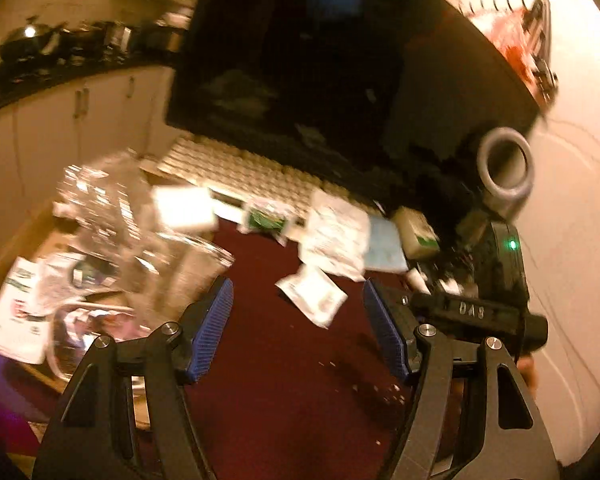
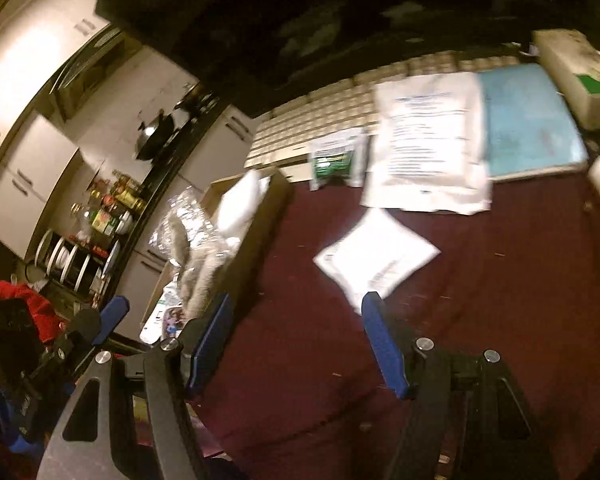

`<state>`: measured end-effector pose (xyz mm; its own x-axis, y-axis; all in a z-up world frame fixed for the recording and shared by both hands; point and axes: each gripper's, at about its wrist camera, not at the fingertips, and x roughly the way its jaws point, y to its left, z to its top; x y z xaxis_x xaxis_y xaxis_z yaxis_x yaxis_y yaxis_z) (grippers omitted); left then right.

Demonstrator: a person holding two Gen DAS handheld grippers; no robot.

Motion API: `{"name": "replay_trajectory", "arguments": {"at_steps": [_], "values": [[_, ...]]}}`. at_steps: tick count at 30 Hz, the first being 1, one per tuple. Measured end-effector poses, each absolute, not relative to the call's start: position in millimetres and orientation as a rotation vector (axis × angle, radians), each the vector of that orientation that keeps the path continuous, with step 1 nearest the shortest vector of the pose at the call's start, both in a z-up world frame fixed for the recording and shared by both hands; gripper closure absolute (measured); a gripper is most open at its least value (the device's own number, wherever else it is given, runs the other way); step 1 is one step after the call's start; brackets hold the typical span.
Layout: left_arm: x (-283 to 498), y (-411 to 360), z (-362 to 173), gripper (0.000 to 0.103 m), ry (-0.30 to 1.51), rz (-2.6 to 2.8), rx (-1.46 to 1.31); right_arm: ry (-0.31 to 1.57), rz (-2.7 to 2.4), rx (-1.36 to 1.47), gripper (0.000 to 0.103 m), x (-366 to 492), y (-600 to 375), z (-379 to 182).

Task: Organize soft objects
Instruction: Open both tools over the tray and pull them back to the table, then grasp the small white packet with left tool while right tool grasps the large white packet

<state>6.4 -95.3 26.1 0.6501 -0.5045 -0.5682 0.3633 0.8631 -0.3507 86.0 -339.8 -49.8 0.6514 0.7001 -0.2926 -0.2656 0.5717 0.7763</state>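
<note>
Small white square soft packet [image 2: 376, 254] lies flat on the dark-red cloth worktop [image 2: 500, 320], just ahead of the right gripper [image 2: 298, 340]; its jaws stand apart, holding nothing. The left gripper [image 1: 298, 332] likewise hovers with jaws apart. Behind sit a larger white printed pouch [image 2: 428, 140], a light-blue flat pad [image 2: 532, 120] and a cardboard box [image 2: 260, 216]; pale kitchen cabinets [image 2: 28, 168] line the room.

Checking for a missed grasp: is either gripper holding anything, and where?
Nothing is held: left gripper and right gripper both have jaws apart and empty.
</note>
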Motion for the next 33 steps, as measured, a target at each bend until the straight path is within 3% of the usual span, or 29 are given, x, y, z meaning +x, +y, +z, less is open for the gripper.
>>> {"name": "replay_trajectory", "arguments": {"at_steps": [12, 24, 26, 27, 29, 33], "values": [[81, -164, -31, 0.035, 0.998, -0.587, -0.176, 0.668, 0.549, 0.876, 0.036, 106, -387, -78], [121, -234, -76, 0.036, 1.03, -0.556, 0.112, 0.709, 0.417, 0.931, 0.036, 179, -421, -76], [115, -235, -78, 0.061, 1.004, -0.53, 0.15, 0.72, 0.41, 0.911, 0.036, 192, -419, -75], [113, -234, -79, 0.067, 0.991, -0.497, 0.173, 0.733, 0.401, 0.887, 0.036, 197, -415, -74], [111, -229, -79, 0.095, 0.98, -0.486, 0.167, 0.773, 0.383, 0.885, 0.036, 209, -409, -79], [105, -214, -83, 0.1, 0.986, -0.533, 0.119, 0.765, 0.394, 0.908, 0.036, 213, -403, -79]]}}
